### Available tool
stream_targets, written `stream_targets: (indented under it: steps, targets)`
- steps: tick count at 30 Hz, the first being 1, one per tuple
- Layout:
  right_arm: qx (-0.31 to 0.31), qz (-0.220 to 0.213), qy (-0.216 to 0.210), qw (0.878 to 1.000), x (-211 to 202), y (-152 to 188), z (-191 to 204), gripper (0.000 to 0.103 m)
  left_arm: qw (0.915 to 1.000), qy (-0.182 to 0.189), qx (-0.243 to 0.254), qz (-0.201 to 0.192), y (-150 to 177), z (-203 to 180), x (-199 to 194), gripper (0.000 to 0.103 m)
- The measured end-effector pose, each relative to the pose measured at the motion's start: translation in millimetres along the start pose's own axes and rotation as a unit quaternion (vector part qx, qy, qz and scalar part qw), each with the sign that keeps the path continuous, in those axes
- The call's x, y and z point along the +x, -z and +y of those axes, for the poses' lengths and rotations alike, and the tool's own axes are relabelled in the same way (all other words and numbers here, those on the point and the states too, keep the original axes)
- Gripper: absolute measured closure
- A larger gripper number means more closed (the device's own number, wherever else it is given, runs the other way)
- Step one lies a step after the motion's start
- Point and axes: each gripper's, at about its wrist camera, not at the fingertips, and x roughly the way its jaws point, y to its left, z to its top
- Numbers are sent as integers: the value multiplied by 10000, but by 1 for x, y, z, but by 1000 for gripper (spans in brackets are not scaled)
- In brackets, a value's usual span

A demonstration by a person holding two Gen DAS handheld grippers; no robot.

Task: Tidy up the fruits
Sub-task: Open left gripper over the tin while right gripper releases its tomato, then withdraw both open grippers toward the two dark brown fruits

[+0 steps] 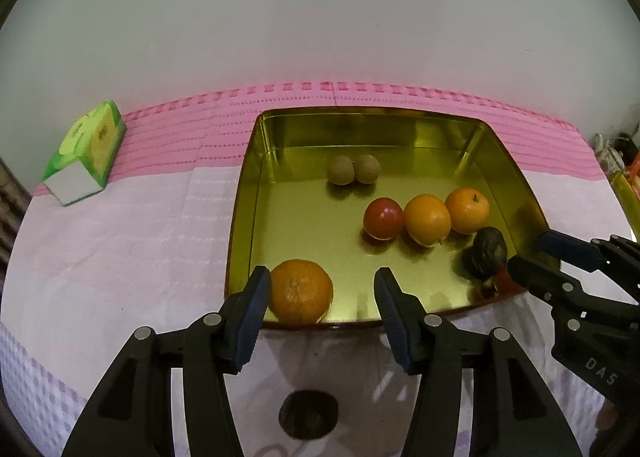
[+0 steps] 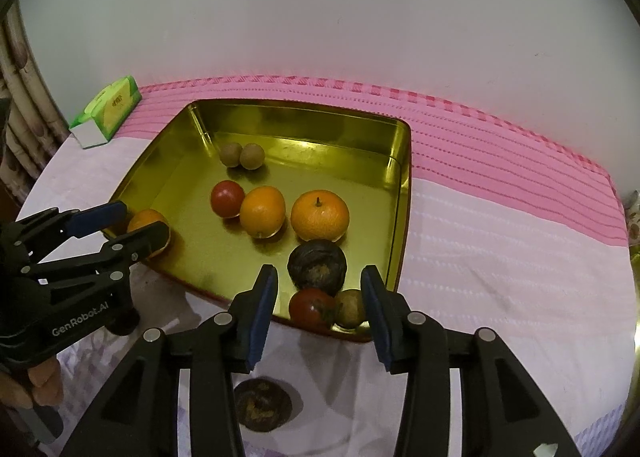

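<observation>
A: Sorted by kind inside the gold tray (image 2: 402, 193): oranges (image 2: 319, 215) mid-tray, brown pair (image 2: 242, 155) toward its far wall, presumably to keep rows.
B: Left tool (image 1: 322, 303) spread wide at the tray's near edge, beside an orange (image 1: 301, 291). Right tool (image 2: 318, 307) spread too, framing wrinkled dark fruit (image 2: 317, 265). One dark fruit (image 2: 262, 403) outside, near the tray's front.

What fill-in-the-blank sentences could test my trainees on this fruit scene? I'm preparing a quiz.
1. All the oranges lie inside the ____ tray.
2. The two kiwis lie side by side and are ____ each other.
3. One dark wrinkled fruit lies outside the tray, on the ____.
4. The left gripper hangs over the tray's near edge, its jaws ____, with an orange beside its left finger.

Missing words: gold; touching; tablecloth; open
</observation>
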Motion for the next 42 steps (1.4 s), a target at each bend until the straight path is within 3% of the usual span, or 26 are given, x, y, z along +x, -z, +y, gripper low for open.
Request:
stream_targets:
  steps: [11,27,42]
  targets:
    - [64,-86,-9,9999,-33,32,4,62,9998,-118,29,-146,42,-1,-43,48]
    - [102,368,-101,9992,-40,120,12,62,9987,-288,-271,330,139,13,-50,48]
    - [-29,474,-85,9988,-29,125,21,62,9986,-311,-390,173,142,18,-46,44]
